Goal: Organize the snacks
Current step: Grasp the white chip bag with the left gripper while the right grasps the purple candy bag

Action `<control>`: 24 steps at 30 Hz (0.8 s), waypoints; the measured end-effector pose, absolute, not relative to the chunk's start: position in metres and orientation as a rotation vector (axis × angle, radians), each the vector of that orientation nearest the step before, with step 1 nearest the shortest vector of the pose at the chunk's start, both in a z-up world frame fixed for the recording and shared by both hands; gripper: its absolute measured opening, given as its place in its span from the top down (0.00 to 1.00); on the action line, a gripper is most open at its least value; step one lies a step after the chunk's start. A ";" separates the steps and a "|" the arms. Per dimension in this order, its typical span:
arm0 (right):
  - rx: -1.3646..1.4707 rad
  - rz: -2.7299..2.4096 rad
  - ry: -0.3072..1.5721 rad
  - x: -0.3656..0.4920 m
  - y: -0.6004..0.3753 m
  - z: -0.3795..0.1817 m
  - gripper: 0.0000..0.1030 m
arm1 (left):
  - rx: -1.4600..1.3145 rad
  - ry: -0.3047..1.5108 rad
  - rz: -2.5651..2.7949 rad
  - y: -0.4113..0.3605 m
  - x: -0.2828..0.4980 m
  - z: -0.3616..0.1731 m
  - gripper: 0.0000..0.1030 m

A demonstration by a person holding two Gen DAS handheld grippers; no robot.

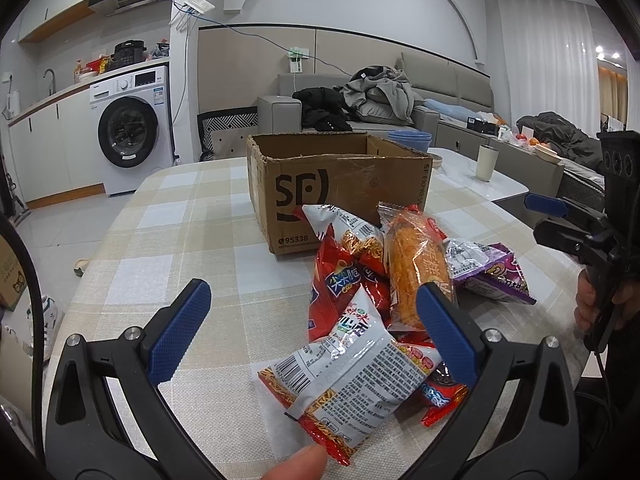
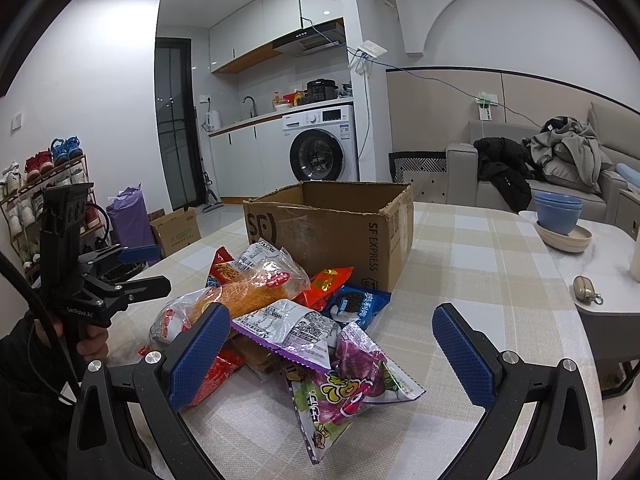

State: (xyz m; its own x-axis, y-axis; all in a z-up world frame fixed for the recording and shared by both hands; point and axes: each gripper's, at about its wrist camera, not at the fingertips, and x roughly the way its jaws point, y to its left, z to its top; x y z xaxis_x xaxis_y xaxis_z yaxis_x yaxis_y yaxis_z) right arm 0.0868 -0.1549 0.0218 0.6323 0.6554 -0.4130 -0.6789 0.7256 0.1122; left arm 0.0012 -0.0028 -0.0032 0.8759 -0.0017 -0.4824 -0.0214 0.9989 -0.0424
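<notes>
A pile of snack packets lies on the checked tablecloth (image 1: 180,240) in front of an open cardboard box (image 1: 340,184) marked SF. My left gripper (image 1: 312,300) is open just above the pile's near side, with a white-and-red noodle packet (image 1: 352,376) lying between its fingers and untouched. An orange bread packet (image 1: 416,268) and a purple packet (image 1: 492,276) lie further back. My right gripper (image 2: 332,316) is open over the pile's other side, above a purple candy packet (image 2: 344,392). A blue cookie packet (image 2: 356,304) rests beside the box (image 2: 332,224).
Stacked blue bowls (image 2: 558,208) on a beige plate and a small pouch (image 2: 586,288) sit on the white table part at the right. A tall cup (image 1: 488,162) stands behind the box. A fingertip (image 1: 300,464) shows at the bottom edge.
</notes>
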 end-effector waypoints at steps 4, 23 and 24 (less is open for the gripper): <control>-0.063 0.749 0.492 0.090 -0.154 0.019 0.00 | -0.024 0.538 -0.016 -0.008 0.005 -0.005 0.01; -0.183 0.750 0.748 0.102 -0.129 -0.010 0.00 | 0.057 0.691 -0.165 -0.012 0.015 -0.028 0.01; -0.196 0.743 0.758 0.103 -0.127 -0.012 0.00 | 0.058 0.703 -0.170 -0.012 0.016 -0.030 0.01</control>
State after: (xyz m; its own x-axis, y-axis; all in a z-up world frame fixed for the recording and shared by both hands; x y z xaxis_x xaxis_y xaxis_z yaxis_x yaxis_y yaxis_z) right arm 0.1030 -0.1271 -0.0120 0.4893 0.5399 -0.6849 -0.6744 0.7322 0.0954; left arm 0.0157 -0.0124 -0.0299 0.7500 -0.1357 -0.6473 0.1746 0.9846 -0.0041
